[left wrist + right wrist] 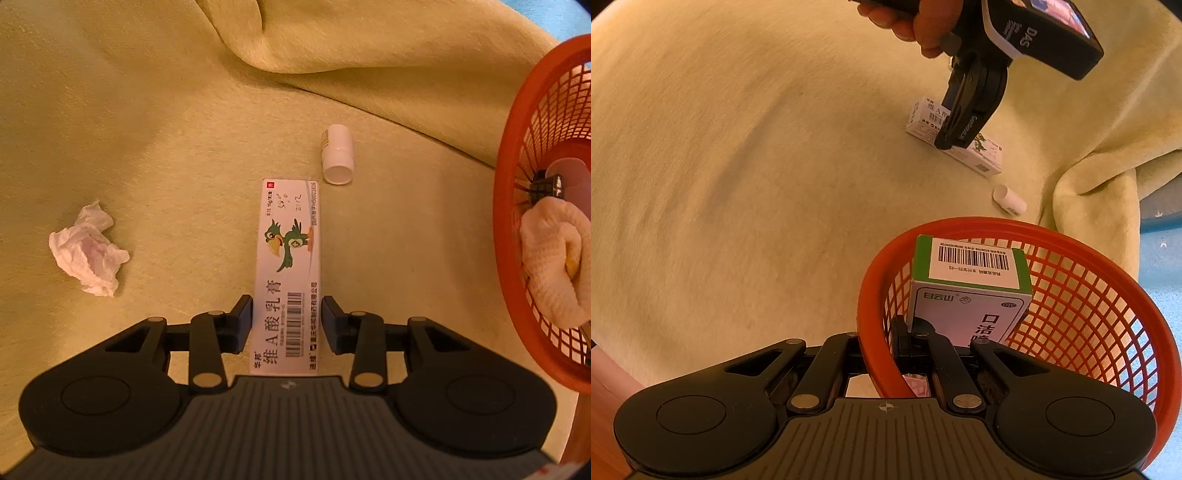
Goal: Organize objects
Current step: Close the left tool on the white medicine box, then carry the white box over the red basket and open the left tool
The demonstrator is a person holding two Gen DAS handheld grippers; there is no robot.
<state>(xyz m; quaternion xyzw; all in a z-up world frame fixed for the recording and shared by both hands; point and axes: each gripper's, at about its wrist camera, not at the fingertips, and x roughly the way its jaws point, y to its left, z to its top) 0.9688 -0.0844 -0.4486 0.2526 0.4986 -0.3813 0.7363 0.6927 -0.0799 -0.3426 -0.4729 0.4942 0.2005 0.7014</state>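
Two grippers on the go here: my left gripper [286,321] has its pads [242,317] spread just wider than the ointment box [288,258], one on each long side near the barcode end, with a thin gap on both sides as far as I can tell, so nothing is grabbed yet. My right gripper [932,354] is over at the red basket [1108,295], and its fingers look clamped tight on the lower end of a green-and-white medicine box [967,291] that's standing up inside the mesh, leaning against the near wall. So I reckon the step in hand is picking up the ointment box, while the other one is being dropped off. Next move, I think: squeeze the left shut squarely on the long sides, lift, swing over to the basket. That box is a long, flat white carton with a cartoon green bird and some handwriting, lying flat on the yellow-green blanket [147,129]. Just past its far end is a little white bottle [337,155] on its side, and a crumpled tissue [88,251] sits well off to the left.
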